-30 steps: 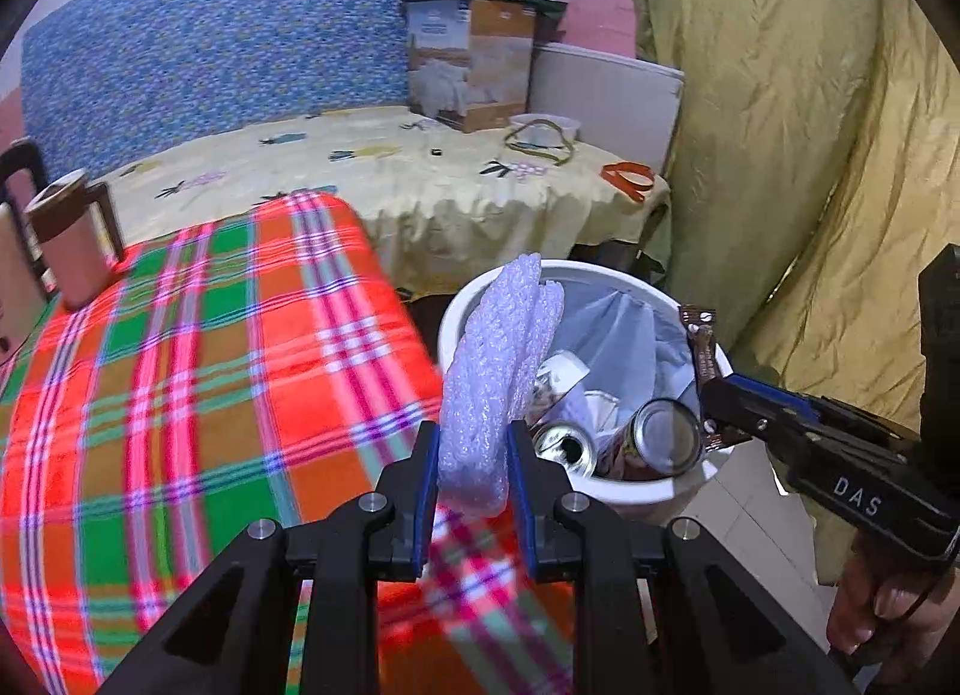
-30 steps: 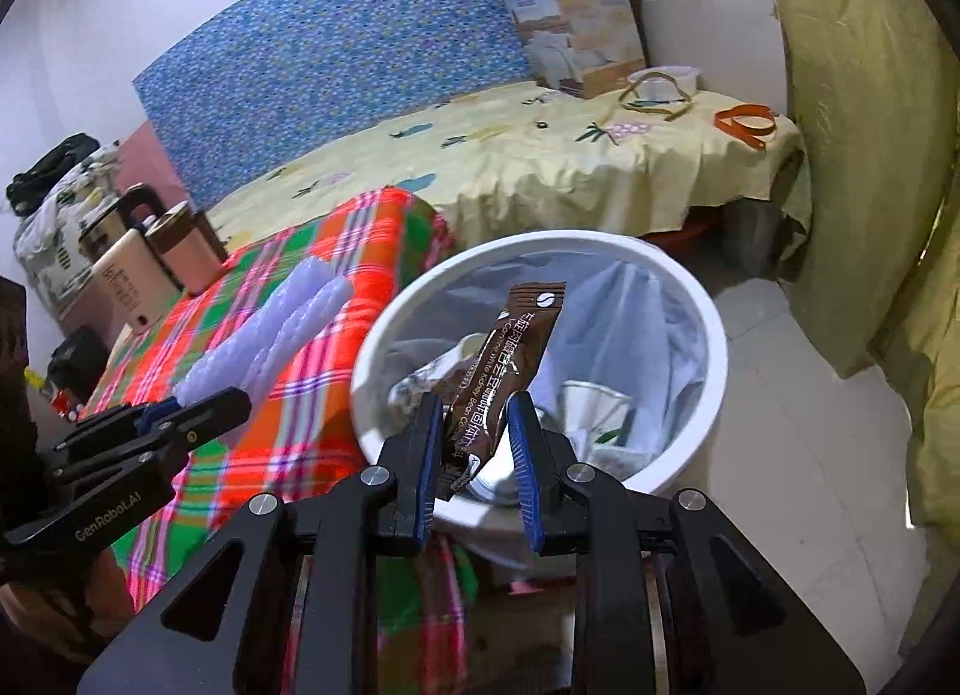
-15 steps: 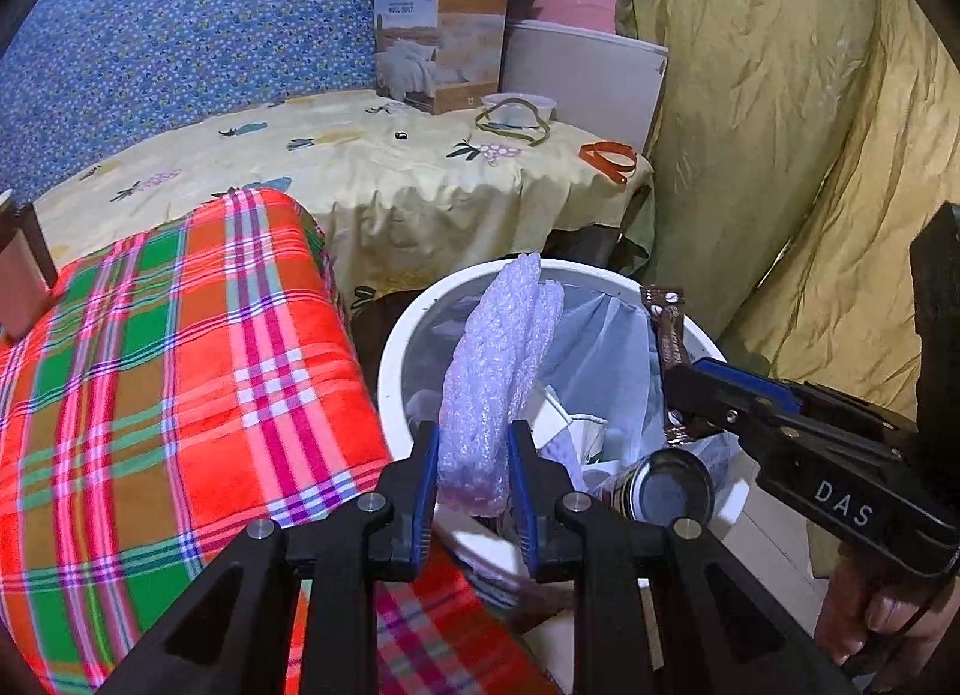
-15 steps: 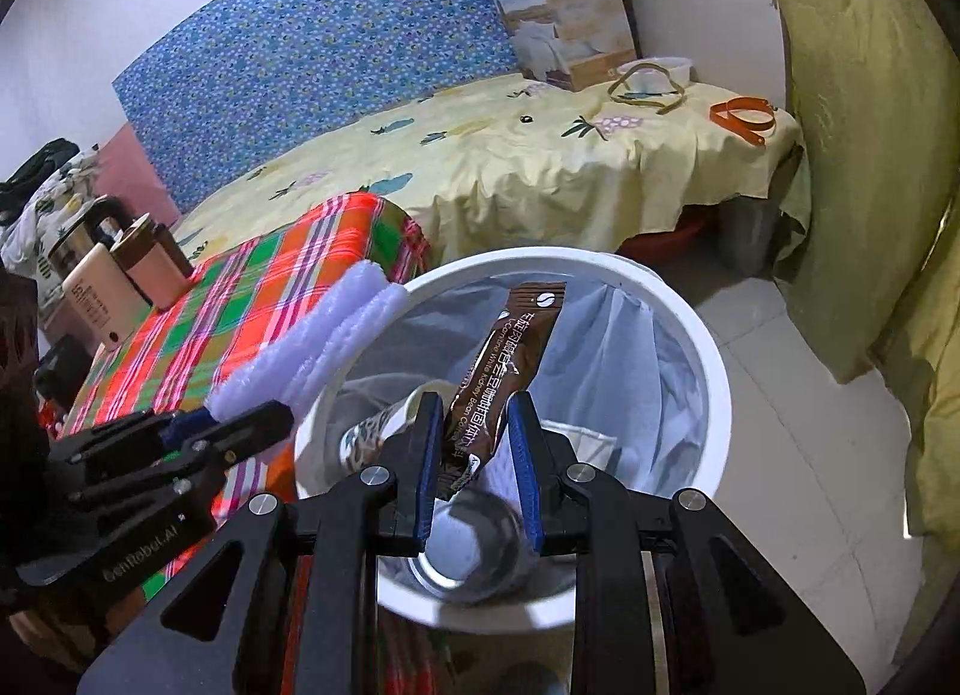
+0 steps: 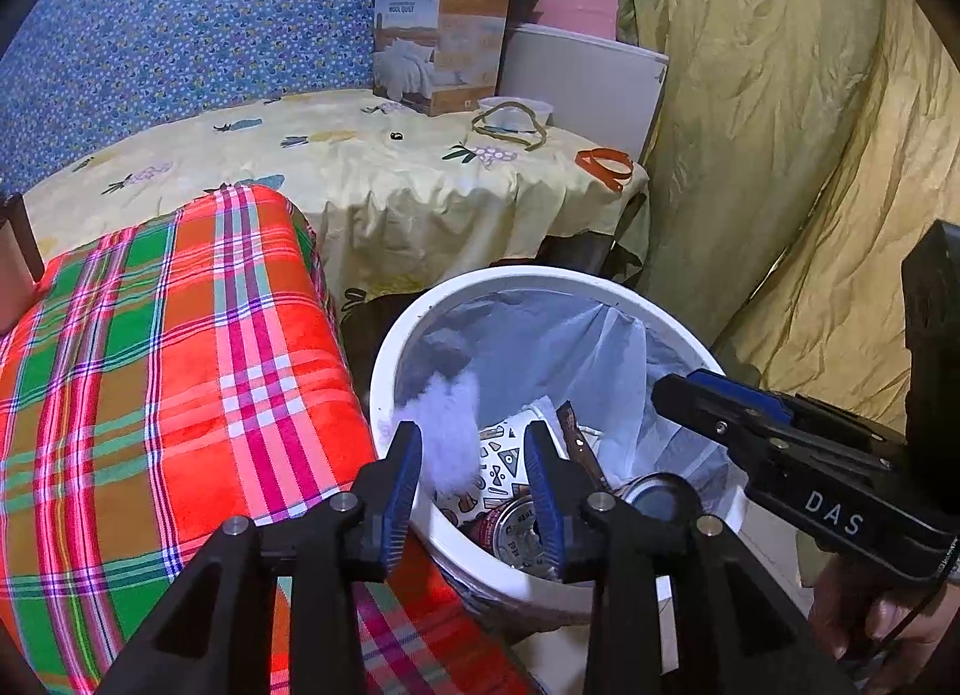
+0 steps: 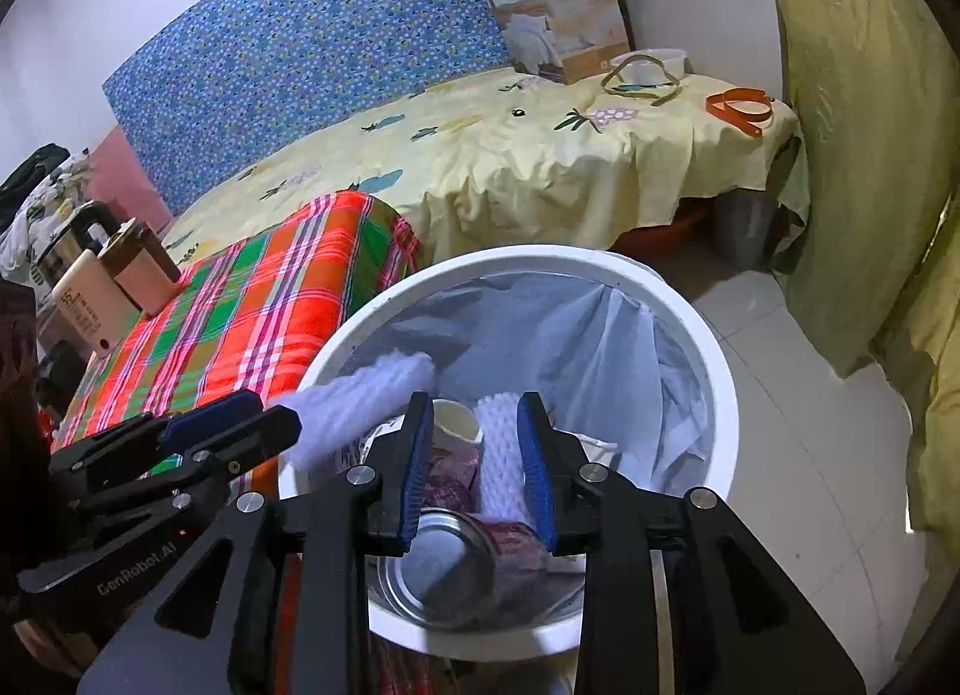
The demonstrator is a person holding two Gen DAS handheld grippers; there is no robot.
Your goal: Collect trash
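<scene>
The left gripper (image 5: 474, 470) hangs over the near rim of the white bin (image 5: 600, 281) and its jaws are opening, with the white foam net (image 5: 447, 431) blurred and loose between them, above the bin's inside. The right gripper (image 6: 477, 455) is also over the bin, its jaws opening with nothing pressed between them. Inside the bin, which has a pale plastic liner (image 6: 600, 347), lie a metal can (image 6: 444, 569), a paper cup (image 6: 456, 422), another white foam piece (image 6: 501, 455) and a brown wrapper (image 5: 579, 443), beside the plaid-covered surface (image 5: 150, 365).
</scene>
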